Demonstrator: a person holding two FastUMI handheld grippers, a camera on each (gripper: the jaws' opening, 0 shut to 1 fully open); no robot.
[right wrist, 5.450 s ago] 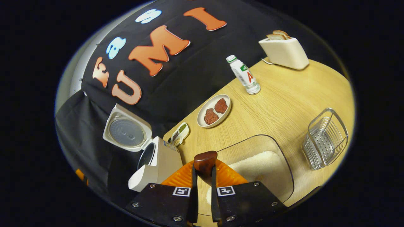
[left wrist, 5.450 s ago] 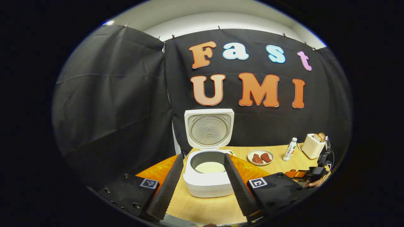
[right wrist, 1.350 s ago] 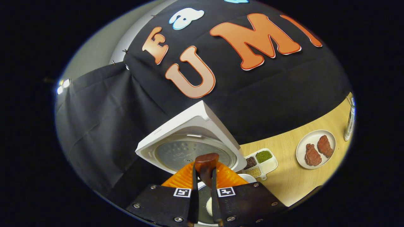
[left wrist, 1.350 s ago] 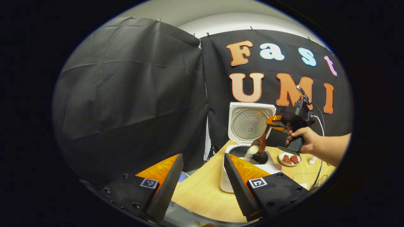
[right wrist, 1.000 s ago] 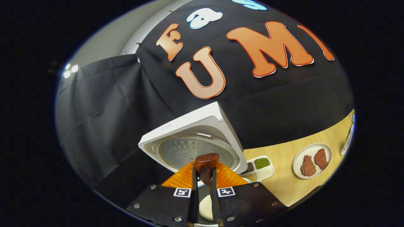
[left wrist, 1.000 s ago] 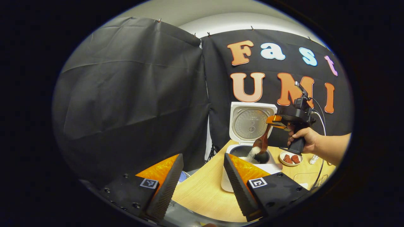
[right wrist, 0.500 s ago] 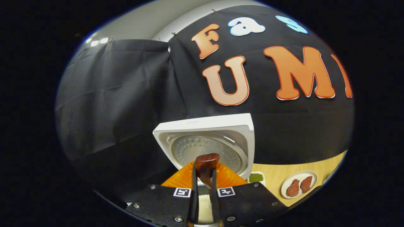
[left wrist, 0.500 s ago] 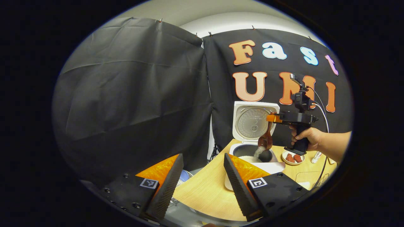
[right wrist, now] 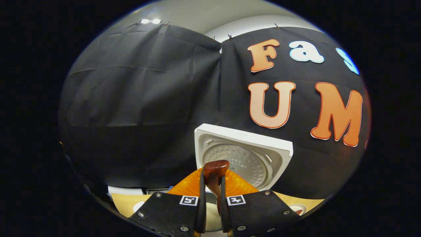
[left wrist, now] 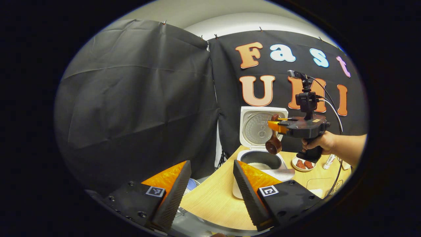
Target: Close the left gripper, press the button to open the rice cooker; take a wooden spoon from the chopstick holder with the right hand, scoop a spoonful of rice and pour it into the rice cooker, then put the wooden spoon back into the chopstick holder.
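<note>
The white rice cooker point(left wrist: 245, 182) stands on the wooden table with its lid point(left wrist: 261, 126) raised; white rice lies in its pot point(left wrist: 261, 161). My left gripper point(left wrist: 211, 163) hangs open before it, at a distance, with nothing between its fingers. A hand holds my right gripper point(left wrist: 273, 125) level above the pot, shut on the dark wooden spoon point(left wrist: 273, 144), whose bowl hangs down over the pot. In the right gripper view the spoon's handle point(right wrist: 215, 172) stands pinched in my right gripper point(right wrist: 212, 184), with the cooker lid point(right wrist: 243, 158) close behind and rice point(right wrist: 212, 215) below.
A plate with red meat pieces point(left wrist: 302, 164) and a small white bottle point(left wrist: 329, 161) sit to the right of the cooker. The table point(left wrist: 210, 204) has its near-left edge just past my left fingers. Black cloth walls close the back and left.
The right gripper has risen and levelled out. The spoon has lifted clear of the pot and no rice falls from it now. My left gripper has stayed open and nearly still.
</note>
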